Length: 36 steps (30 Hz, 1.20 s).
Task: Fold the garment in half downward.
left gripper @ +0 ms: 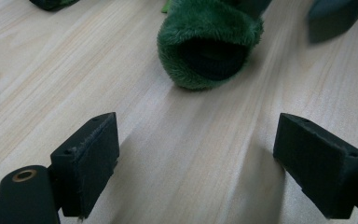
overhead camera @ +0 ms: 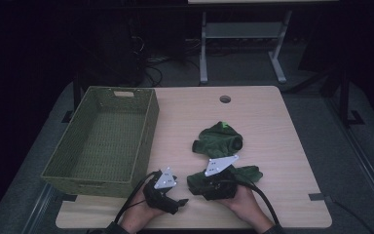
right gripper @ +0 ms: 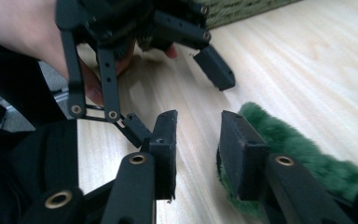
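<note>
Two fuzzy dark green socks lie on the wooden table (overhead camera: 272, 126). The far sock (overhead camera: 219, 139) sits bunched near the middle. Over the near sock (overhead camera: 247, 173) rests my right gripper (overhead camera: 198, 186), pointing left. In the right gripper view its jaws (right gripper: 198, 121) stand a little apart with bare table between them, and the near sock (right gripper: 303, 149) lies just outside the right-hand jaw. My left gripper (overhead camera: 179, 195) points right, wide open (left gripper: 196, 154), and holds nothing. The near sock's open cuff (left gripper: 209, 46) faces it a short way ahead.
An empty green woven basket (overhead camera: 104, 139) takes up the table's left part, close behind the left hand. A cable hole (overhead camera: 225, 99) is near the far edge. In the right gripper view the left gripper (right gripper: 182, 98) and its hand are straight ahead, very close.
</note>
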Available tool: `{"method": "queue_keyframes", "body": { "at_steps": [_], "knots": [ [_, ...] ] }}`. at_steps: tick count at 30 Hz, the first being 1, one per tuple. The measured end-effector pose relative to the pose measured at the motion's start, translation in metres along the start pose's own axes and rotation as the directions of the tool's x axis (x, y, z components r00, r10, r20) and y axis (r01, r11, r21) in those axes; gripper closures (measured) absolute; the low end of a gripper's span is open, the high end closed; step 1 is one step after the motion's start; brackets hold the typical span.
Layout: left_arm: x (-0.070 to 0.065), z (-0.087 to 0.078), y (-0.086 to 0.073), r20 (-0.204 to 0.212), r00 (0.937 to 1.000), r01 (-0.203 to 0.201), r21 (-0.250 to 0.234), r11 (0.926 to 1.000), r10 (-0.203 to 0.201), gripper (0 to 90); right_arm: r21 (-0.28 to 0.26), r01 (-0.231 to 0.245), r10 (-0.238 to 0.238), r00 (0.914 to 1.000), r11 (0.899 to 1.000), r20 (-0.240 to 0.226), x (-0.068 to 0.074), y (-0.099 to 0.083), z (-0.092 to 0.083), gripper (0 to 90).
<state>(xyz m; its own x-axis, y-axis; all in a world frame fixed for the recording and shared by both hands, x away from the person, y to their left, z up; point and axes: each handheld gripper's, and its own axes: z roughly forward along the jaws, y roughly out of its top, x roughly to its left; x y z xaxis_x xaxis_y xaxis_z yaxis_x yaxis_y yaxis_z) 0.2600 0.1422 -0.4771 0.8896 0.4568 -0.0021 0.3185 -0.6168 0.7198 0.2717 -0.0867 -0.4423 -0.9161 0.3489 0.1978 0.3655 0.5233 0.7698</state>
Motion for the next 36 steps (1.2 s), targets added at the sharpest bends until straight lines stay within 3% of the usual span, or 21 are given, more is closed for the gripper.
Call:
{"method": "queue_keyframes", "body": {
  "at_steps": [4,7,13,15,16,17,21,24,28,33,36],
  "knots": [
    [0.0,0.0,0.0,0.002,1.0,0.002,0.001,1.0,-0.002,13.6,0.032,0.011,-0.012,0.9995,0.999,0.03,-0.003,-0.002,0.009,67.2],
    [0.0,0.0,0.0,0.002,1.0,0.004,0.0,1.0,-0.004,13.7,0.067,0.02,-0.025,0.9967,0.998,0.078,-0.005,-0.005,0.015,67.5],
    [0.0,0.0,0.0,0.002,1.0,0.003,0.001,1.0,-0.003,13.6,0.097,0.028,-0.039,0.9927,0.995,0.114,-0.006,-0.009,0.027,69.9],
    [0.0,0.0,0.0,0.002,1.0,0.002,0.001,1.0,-0.002,13.6,0.109,0.058,-0.073,0.9884,0.992,0.133,-0.004,-0.01,0.029,73.7],
    [0.0,0.0,0.0,0.001,1.0,-0.002,0.001,1.0,0.002,13.6,0.114,0.082,-0.1,0.9829,0.99,0.155,-0.002,-0.01,0.031,78.1],
    [0.0,0.0,0.0,0.001,1.0,-0.001,0.0,1.0,0.001,13.7,0.12,0.118,-0.139,0.9719,0.986,0.19,0.001,-0.011,0.032,81.1],
    [0.0,0.0,0.0,0.001,1.0,-0.001,0.0,1.0,0.001,13.6,0.113,0.089,-0.109,0.976,0.99,0.189,0.001,-0.012,0.032,86.4],
    [0.0,0.0,0.0,0.002,1.0,0.004,-0.001,1.0,-0.004,13.6,0.095,0.075,-0.09,0.9831,0.993,0.16,0.001,-0.011,0.027,87.1],
    [0.0,0.0,0.0,0.001,1.0,0.006,-0.006,1.0,-0.006,13.7,0.007,0.033,-0.034,0.9928,0.999,0.115,0.001,-0.005,0.009,87.0],
    [0.0,0.0,0.0,0.003,1.0,0.005,-0.002,1.0,-0.005,13.6,-0.1,-0.005,0.015,0.9948,0.995,0.101,-0.007,-0.003,-0.021,86.3],
    [0.0,0.0,0.0,0.003,1.0,0.005,-0.001,1.0,-0.005,13.6,-0.131,-0.018,0.034,0.9918,0.991,0.123,-0.014,-0.005,-0.035,86.2]
  ]
}}
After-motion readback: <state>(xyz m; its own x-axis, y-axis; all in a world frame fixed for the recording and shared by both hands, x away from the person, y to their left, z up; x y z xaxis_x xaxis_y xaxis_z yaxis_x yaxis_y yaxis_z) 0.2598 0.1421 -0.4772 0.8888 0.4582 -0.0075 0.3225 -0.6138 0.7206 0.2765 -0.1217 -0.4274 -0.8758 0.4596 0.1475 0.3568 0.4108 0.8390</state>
